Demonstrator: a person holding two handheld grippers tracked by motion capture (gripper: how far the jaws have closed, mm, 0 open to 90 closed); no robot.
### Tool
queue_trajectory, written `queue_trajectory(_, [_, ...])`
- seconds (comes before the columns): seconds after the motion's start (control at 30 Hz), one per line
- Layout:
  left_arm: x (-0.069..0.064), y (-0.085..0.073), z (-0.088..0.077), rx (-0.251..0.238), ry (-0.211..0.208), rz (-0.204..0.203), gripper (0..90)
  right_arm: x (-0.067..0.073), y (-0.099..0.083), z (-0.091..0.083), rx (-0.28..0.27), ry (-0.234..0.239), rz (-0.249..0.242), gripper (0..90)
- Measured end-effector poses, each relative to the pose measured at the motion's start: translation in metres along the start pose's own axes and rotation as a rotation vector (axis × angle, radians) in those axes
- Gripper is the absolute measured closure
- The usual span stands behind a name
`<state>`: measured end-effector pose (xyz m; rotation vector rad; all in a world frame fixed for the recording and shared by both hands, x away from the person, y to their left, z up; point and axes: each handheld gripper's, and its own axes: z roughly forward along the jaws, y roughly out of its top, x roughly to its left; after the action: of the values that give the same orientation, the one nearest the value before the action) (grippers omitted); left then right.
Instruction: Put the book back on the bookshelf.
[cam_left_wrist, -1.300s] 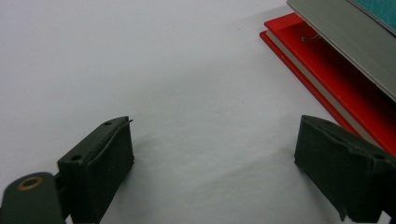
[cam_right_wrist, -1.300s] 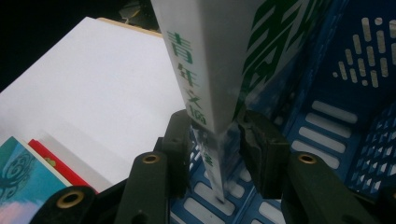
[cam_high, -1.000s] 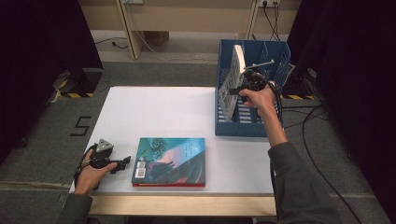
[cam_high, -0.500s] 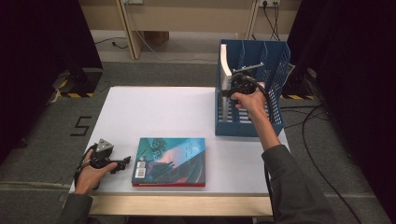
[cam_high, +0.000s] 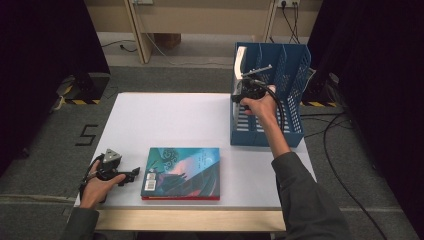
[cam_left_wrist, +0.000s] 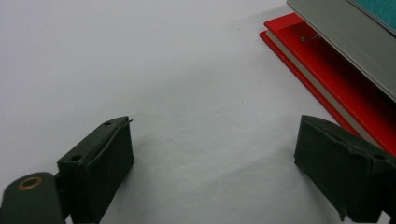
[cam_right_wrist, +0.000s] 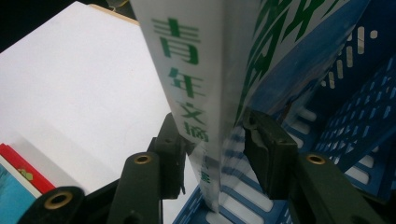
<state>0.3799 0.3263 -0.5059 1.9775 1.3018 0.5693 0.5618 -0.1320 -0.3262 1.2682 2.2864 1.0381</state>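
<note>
Closest to the person, the left gripper (cam_high: 131, 174) sits low on the white tabletop (cam_high: 165, 120) near the front edge. Its jaws are wide apart with nothing between them, just bare table. Right beside it lies a flat hardcover book with a teal illustrated cover and red edging (cam_high: 182, 171), and in the left gripper view its red edge is just past one jaw.

Further back on the right, the right gripper (cam_right_wrist: 217, 140) is up at the blue plastic slotted file rack (cam_high: 292, 75). Its jaws have just been closing, and a thin white book with green Chinese characters down the spine (cam_right_wrist: 196, 79) stands between them. The left pad looks to be against the spine, but on the right a small gap shows. The book stands roughly upright in the rack's leftmost slot, against the wall.
</note>
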Motion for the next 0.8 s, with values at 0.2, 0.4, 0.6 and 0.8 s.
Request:
queue_trajectory(0.2, [0.000,0.000,0.000,0.000,0.000,0.000,10.5,-0.011,0.006,0.006,0.016,0.012,0.035,59.9])
queue_trajectory(0.4, [0.000,0.000,0.000,0.000,-0.002,-0.002,10.5,-0.006,0.005,0.007,0.023,-0.003,0.027,56.9])
queue_trajectory(0.6, [0.000,0.000,0.000,0.001,-0.001,-0.001,10.5,-0.011,-0.005,0.001,0.001,0.037,0.072,47.2])
queue_trajectory(0.8, [0.000,0.000,0.000,0.001,-0.001,0.000,10.5,-0.014,-0.011,-0.009,-0.027,0.064,0.093,44.1])
